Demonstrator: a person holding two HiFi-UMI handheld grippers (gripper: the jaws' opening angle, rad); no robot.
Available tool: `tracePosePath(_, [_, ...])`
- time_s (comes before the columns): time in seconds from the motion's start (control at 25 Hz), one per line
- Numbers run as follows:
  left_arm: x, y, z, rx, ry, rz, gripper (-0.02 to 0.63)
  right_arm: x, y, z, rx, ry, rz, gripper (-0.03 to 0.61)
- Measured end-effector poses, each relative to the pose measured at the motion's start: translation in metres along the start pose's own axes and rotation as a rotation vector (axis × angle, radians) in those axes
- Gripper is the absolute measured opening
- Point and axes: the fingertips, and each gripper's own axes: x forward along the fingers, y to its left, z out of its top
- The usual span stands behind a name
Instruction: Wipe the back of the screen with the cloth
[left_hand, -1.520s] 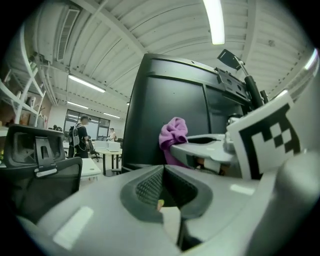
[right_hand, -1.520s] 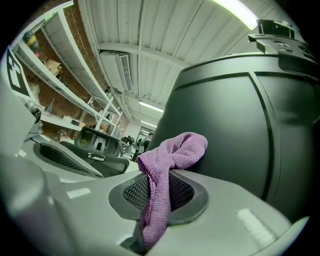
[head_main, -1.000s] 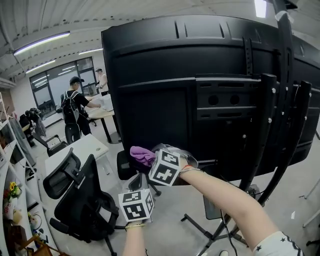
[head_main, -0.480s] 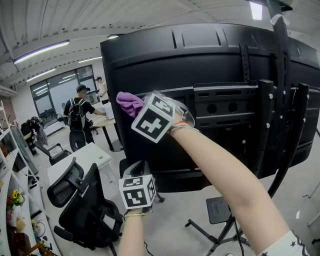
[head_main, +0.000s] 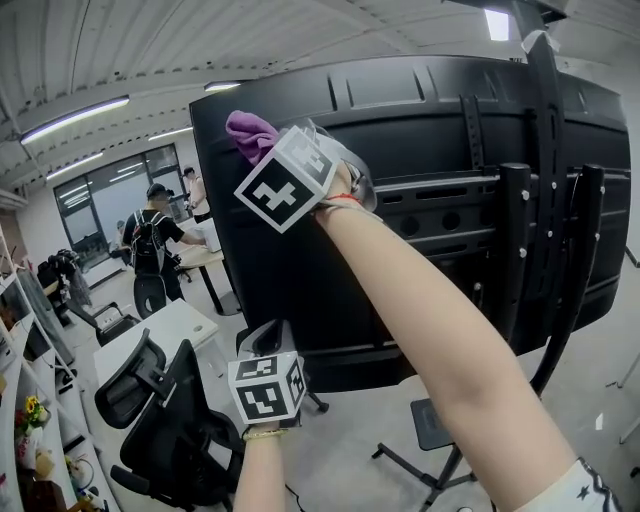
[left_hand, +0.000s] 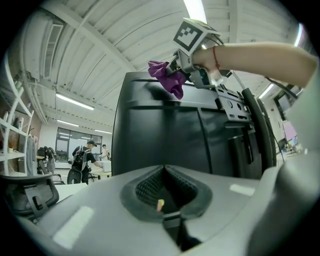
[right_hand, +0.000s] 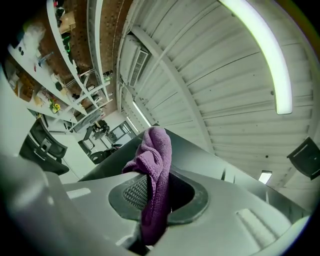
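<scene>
While the big black screen (head_main: 420, 200) shows us its back, the purple cloth (head_main: 250, 132) sits high at its upper left edge, clamped in the right gripper (head_main: 275, 150). It looks soft, light and floppy, so a bunched pinch suits it. The left gripper (left_hand: 162, 192) hangs low, jaws together on nothing. I can read no brand or lettering.

Near left, a black office chair (head_main: 165, 415) sits beside a white counter (head_main: 165, 322). Farther back, a person in a cap (head_main: 150, 240) leans over another counter (head_main: 205, 255) by the windows (head_main: 100, 195). Light strip (head_main: 75, 118) glowing overhead.
</scene>
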Motion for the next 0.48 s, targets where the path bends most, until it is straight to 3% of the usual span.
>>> tracePosePath(0.08, [-0.004,-0.003,-0.001,0.010,-0.002,-0.001,0.008,-0.011,0.004,0.004,0.033,-0.045,0.027,0.058])
tracePosePath(0.24, [-0.020,-0.022,-0.007,0.033,-0.003,-0.026,0.008,-0.072,0.022,0.012,0.110,-0.236,0.100,0.058])
tracePosePath(0.36, [-0.035,-0.053,-0.019,0.015,-0.017,-0.078,0.008,-0.133,0.038,-0.025,0.232,-0.278,0.149,0.058])
tracePosePath(0.48, [-0.049,-0.092,-0.043,-0.007,-0.024,-0.124,0.008,-0.188,0.053,-0.090,0.353,-0.259,0.169,0.058])
